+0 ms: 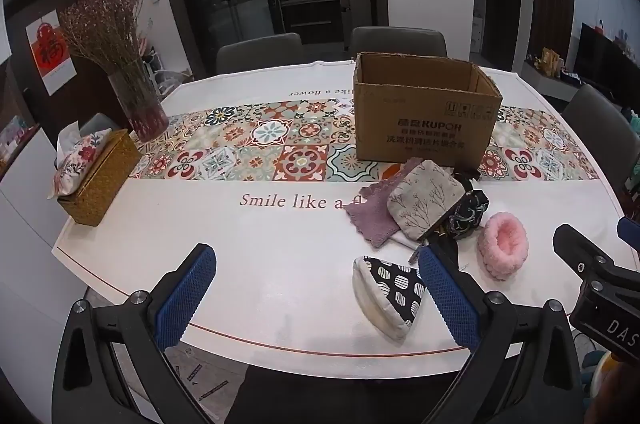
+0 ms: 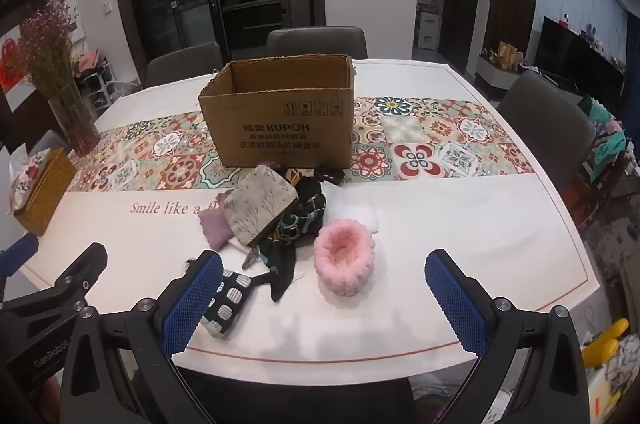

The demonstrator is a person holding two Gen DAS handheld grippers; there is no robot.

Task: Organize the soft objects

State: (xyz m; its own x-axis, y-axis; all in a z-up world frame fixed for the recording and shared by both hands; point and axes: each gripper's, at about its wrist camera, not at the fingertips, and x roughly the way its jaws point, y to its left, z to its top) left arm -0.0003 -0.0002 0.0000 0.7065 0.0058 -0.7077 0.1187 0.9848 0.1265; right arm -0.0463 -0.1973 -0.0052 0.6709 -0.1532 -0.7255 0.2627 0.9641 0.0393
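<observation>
Left wrist view: the left gripper (image 1: 316, 288) hangs over the near edge of the table (image 1: 260, 244), jaws wide apart and holding nothing. A black-and-white pouch (image 1: 390, 294) lies just inside its right finger. Beyond sit a heap of a purple cloth (image 1: 366, 210), a grey pouch (image 1: 426, 198) and dark fabric (image 1: 468, 214), with a pink scrunchie (image 1: 502, 244) beside it. An open box (image 1: 426, 116) stands behind them, and nothing shows inside it from here. Sorting looks not yet begun, and this gripper seems set to take the patterned pouch.

Right wrist view: the right gripper (image 2: 324, 298) is likewise spread wide and empty, the scrunchie (image 2: 344, 264) lying between its fingers but farther out on the table. The next move likely calls for pushing forward and down, closing gently on the fluffy ring, then carrying it over the rim of the box (image 2: 280, 116).
</observation>
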